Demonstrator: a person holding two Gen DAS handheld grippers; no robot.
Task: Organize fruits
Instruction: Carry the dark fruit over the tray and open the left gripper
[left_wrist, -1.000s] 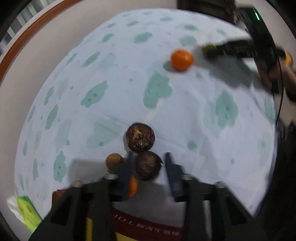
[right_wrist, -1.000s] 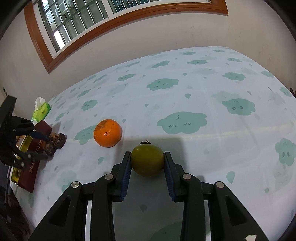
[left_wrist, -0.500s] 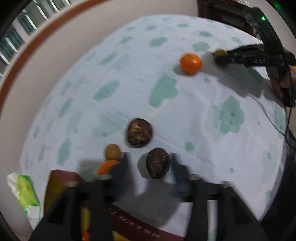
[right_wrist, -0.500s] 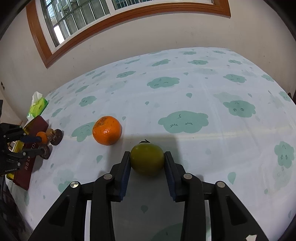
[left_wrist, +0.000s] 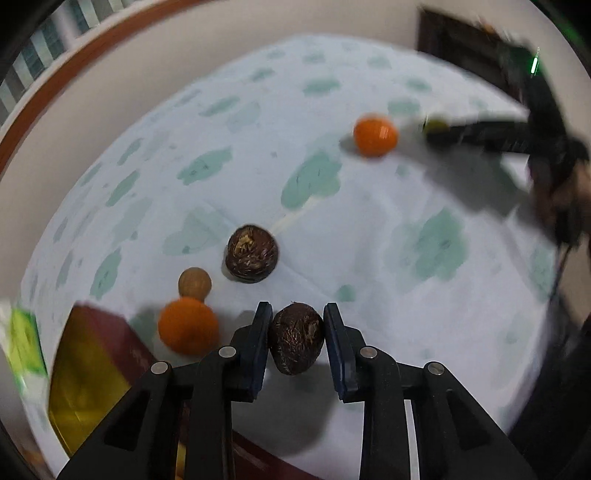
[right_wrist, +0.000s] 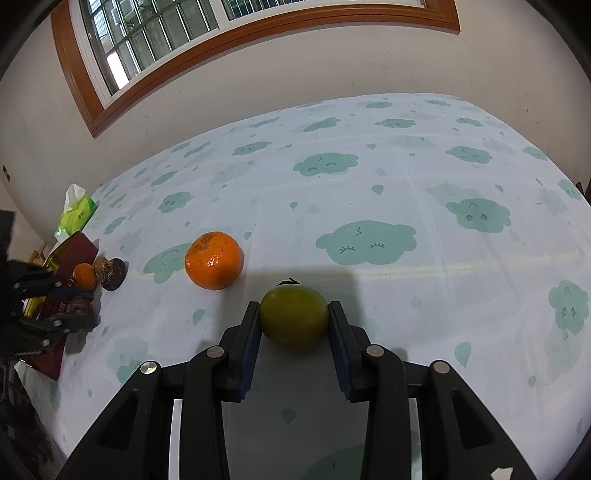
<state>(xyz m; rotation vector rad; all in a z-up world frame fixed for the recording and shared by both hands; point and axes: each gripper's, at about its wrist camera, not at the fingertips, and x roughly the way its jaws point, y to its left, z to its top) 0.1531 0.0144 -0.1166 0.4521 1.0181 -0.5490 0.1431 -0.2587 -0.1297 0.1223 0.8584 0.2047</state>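
L tongs (left_wrist: 297, 341) are closing, pads pressed on both sides of a dark brown fruit (left_wrist: 295, 341), near edge of the surface (left_wrist: 369, 240), which has a pale cloth w/ green cloud print. Just left of them sits a small orange (left_wrist: 187, 325), touching a tan round fruit (left_wrist: 194, 282) behind it. A 2nd dark brown fruit (left_wrist: 252, 253) lies just beyond, apart from the held one. Red-and-gold box (left_wrist: 85, 362) at lower left, green tissue pack (left_wrist: 24, 347) beside it.

R tongs (right_wrist: 293, 325) are clamped on a green fruit (right_wrist: 293, 321), resting on the cloth, stem up. Big orange (right_wrist: 214, 260) sits just left and beyond it, not touching. From this view the L-side cluster is far left by the box; L view is blurred, so fine detail there can't be told.
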